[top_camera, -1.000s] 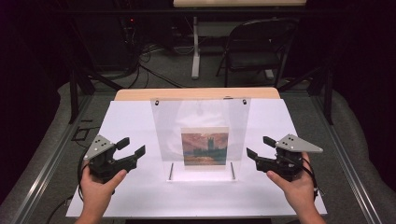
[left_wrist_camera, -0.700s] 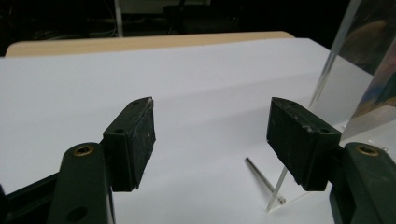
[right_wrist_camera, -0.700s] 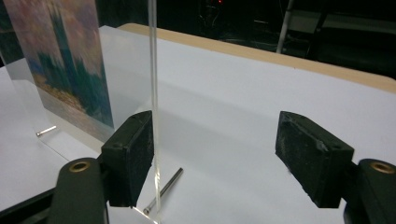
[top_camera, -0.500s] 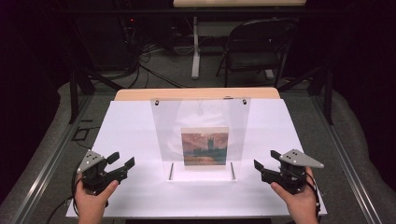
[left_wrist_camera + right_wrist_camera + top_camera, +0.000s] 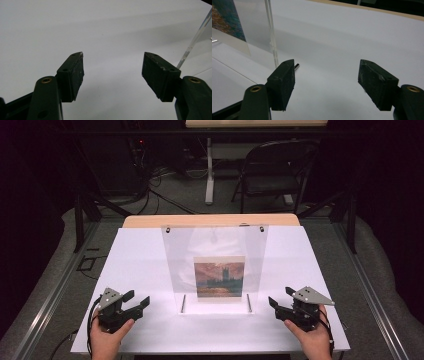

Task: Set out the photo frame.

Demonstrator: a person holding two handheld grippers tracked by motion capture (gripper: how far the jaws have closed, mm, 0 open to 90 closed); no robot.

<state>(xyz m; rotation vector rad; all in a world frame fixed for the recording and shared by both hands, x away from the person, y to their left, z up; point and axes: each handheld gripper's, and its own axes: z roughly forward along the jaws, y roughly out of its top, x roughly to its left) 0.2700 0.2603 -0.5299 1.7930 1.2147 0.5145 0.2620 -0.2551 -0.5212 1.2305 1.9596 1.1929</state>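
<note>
Before you: one white tabletop (image 5: 140, 255), with a bare wooden strip (image 5: 210, 220) along its far edge. Past that far edge you have grey carpet, one dark folding chair (image 5: 277, 172) toward the right, one white table leg (image 5: 209, 175) near the middle and loose black cables (image 5: 160, 195) toward the left. A metal rail (image 5: 47, 300) runs along each side edge of the tabletop.
</note>
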